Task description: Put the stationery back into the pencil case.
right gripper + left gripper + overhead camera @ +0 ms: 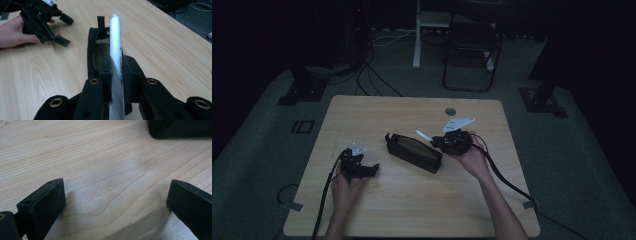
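- The left gripper (371,169) rests on the table (422,200) at the near left, its 2 jaws spread wide with nothing between them. It sits well apart from the work, likely waiting or ready to steady the case.
- The black pencil case (413,152) lies at the table's middle with its top unzipped, probably so it can take the marker.
- The right gripper (117,72) clamps a white marker (116,45) between its 2 jaws, tip aimed over the case's right end.

Wooden table (412,200) (pale grain); black pouch (414,152) on top
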A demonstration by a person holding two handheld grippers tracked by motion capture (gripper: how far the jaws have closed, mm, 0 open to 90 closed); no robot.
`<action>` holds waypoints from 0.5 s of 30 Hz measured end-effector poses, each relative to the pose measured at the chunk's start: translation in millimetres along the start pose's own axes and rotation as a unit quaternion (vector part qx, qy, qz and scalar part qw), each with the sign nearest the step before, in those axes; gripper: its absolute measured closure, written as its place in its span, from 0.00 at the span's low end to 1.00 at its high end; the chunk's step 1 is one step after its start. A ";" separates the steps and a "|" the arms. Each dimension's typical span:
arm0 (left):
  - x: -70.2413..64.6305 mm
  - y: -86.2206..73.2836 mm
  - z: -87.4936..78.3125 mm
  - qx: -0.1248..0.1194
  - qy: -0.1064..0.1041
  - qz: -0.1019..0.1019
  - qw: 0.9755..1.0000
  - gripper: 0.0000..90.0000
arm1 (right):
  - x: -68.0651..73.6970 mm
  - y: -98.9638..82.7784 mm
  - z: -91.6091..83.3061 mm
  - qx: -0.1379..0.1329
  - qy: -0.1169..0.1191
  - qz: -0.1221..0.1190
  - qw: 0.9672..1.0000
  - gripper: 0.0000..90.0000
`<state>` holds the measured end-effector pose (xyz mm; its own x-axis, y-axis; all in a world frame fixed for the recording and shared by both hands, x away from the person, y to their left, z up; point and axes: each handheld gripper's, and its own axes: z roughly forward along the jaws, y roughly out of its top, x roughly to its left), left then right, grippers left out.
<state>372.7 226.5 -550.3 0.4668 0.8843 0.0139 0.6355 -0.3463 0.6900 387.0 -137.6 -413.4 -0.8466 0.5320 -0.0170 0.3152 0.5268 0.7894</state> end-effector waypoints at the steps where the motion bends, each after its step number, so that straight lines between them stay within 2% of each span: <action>1: 0.0 0.0 0.0 0.000 0.000 0.000 1.000 0.03 | 0.0 0.4 0.7 0.000 0.000 0.001 1.000 0.88; 15: 0.1 0.0 0.0 0.001 0.000 0.001 1.000 0.03 | 3.2 10.8 14.3 -0.004 0.007 -0.002 1.000 0.88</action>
<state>372.8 226.6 -550.2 0.4675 0.8839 0.0148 0.6357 -0.3477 0.6892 393.8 -120.8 -413.7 -0.8541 0.5199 -0.0118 0.3083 0.5244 0.7937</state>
